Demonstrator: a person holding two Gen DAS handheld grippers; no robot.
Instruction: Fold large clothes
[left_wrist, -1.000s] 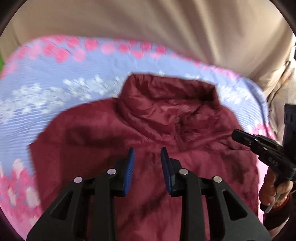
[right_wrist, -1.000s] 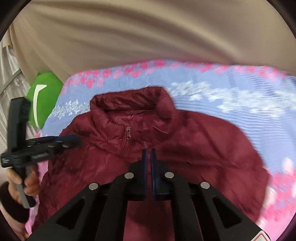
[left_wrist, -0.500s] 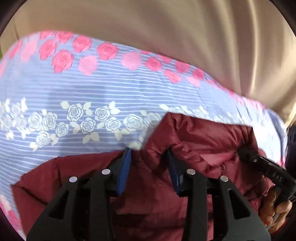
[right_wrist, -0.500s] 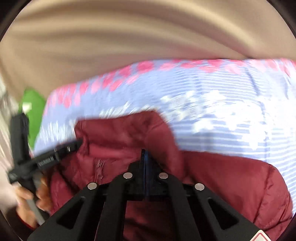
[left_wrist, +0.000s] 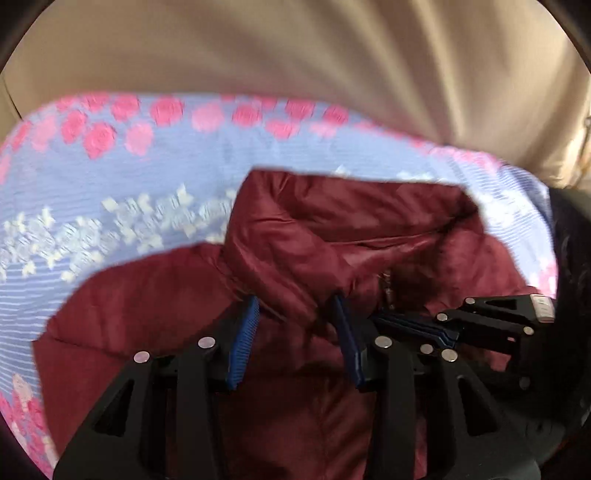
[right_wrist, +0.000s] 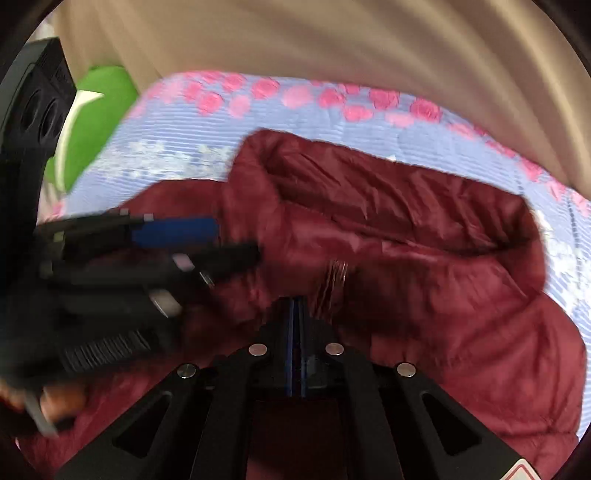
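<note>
A dark red puffer jacket (left_wrist: 332, 236) lies front up on the bed, collar toward the far side; it fills the right wrist view (right_wrist: 406, 236) too. My left gripper (left_wrist: 295, 306) is open, its blue pads astride the left base of the collar. My right gripper (right_wrist: 296, 306) is shut, its tips just below the collar by the zipper pull (right_wrist: 334, 273); whether it pinches fabric is hidden. The right gripper also shows in the left wrist view (left_wrist: 413, 326), close beside my left one. The left gripper appears blurred in the right wrist view (right_wrist: 207, 240).
The bed has a lilac striped sheet with pink roses (left_wrist: 147, 155). A beige curtain (left_wrist: 295, 48) hangs behind the bed. A green cushion (right_wrist: 96, 118) lies at the far left corner. The bed's right edge (left_wrist: 539, 206) is near the jacket's shoulder.
Both grippers have moved in to the collar and now sit close together near the zipper. The left stays open, the right stays shut. The collar looks more raised.
</note>
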